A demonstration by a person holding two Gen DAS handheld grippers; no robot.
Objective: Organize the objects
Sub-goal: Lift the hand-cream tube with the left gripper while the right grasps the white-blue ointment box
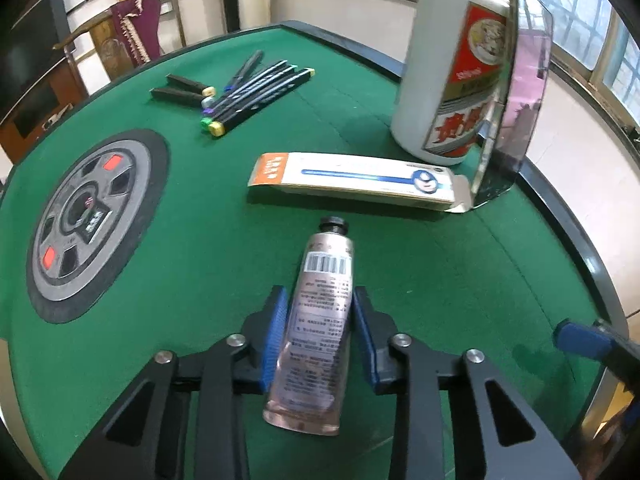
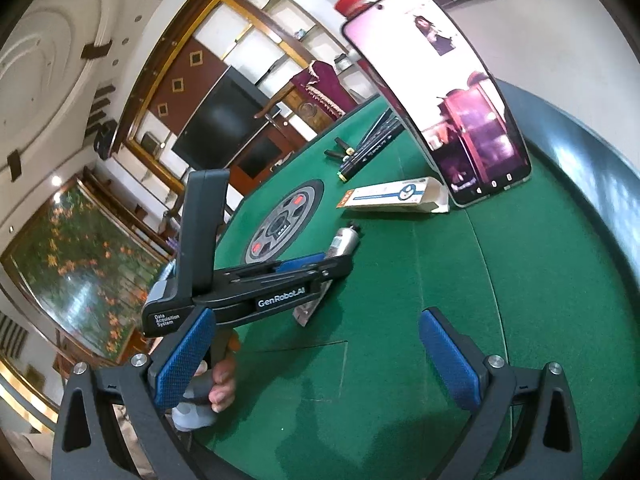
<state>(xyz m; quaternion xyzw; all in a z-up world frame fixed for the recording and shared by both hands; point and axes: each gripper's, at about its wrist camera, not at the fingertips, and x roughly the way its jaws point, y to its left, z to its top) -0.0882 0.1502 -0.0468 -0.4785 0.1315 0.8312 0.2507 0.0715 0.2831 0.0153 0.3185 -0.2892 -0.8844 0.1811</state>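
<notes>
The left tool [image 1: 320,336] has its blue ribbed pads pressed against the sides of a pinkish-silver squeeze tube with a black cap and a barcode label [image 1: 320,320], pinching it around mid-length; the tube lies on the green felt worktop [image 1: 224,240] with its cap pointing away from the tool. Just beyond the cap lies a long white carton with an orange end and a blue stripe [image 1: 352,180], crosswise to the tube. Past the carton, to the right, stands a white bottle with a red label [image 1: 448,80], and a lit smartphone [image 1: 520,92] is propped upright beside it. Farther off to the left is a cluster of black marker pens with coloured ends [image 1: 248,92]. A round grey dial panel [image 1: 96,220] is set into the worktop left of the tool.

The right tool [image 2: 320,364] hangs spread wide over bare felt, nothing between its pads, close to the right of the left tool.
</notes>
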